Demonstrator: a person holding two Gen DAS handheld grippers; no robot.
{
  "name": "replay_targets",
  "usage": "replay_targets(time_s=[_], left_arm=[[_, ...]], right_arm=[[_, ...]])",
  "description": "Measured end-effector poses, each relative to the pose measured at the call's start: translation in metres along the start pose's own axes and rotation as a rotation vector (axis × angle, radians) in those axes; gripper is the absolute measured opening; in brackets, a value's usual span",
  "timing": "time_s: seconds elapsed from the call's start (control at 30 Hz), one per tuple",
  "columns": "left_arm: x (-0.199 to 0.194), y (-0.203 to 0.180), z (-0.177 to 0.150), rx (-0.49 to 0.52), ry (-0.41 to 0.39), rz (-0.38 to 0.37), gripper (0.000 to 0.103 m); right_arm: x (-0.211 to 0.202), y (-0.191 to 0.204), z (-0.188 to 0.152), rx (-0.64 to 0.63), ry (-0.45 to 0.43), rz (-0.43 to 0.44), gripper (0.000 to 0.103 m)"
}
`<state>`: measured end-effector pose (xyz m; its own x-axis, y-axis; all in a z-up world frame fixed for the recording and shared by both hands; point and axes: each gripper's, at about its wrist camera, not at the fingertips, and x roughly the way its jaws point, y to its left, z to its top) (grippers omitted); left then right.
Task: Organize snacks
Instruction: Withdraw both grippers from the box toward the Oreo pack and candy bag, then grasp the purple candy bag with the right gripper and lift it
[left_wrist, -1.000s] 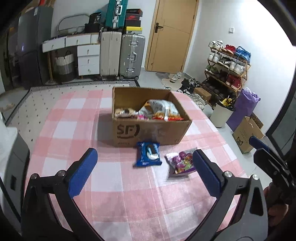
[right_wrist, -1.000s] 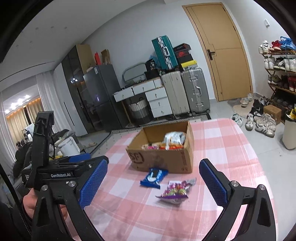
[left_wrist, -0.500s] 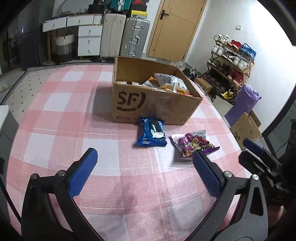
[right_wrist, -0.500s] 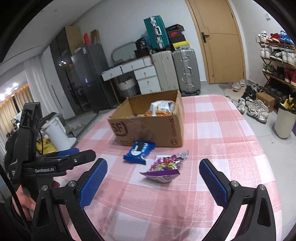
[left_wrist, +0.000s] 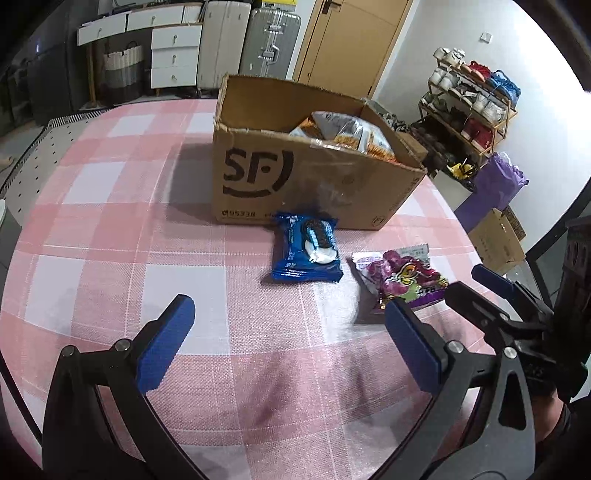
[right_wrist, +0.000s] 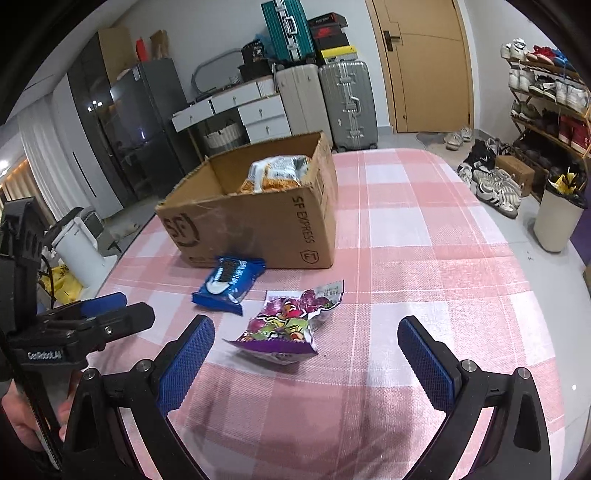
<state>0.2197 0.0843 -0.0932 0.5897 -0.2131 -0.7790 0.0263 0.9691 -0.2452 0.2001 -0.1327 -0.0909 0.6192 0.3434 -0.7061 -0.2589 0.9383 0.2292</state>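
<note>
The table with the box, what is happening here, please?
A person holds a two-finger tool in each hand over a pink checked table. Both the left tool and the right tool are open and empty. A blue cookie pack and a purple snack bag lie beside the cardboard box, which already holds snacks.

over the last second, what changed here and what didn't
Both grippers came forward and down toward the table: the left gripper nears the blue cookie pack, the right gripper the purple snack bag. Both remain open and empty. The packs and the cardboard box stayed put.
</note>
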Motion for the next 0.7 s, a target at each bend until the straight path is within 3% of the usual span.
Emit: replay_targets(time_s=[0.47, 0.7], left_arm=[[0.032, 0.012, -0.004, -0.044, 0.070, 0.018, 0.102], [0.041, 0.014, -0.003, -0.062, 0.089, 0.023, 0.102]], right_arm=[[0.056, -0.001, 0.002, -0.011, 0.112, -0.024, 0.101], [0.076, -0.004, -0.003, -0.006, 0.159, 0.026, 0.101]])
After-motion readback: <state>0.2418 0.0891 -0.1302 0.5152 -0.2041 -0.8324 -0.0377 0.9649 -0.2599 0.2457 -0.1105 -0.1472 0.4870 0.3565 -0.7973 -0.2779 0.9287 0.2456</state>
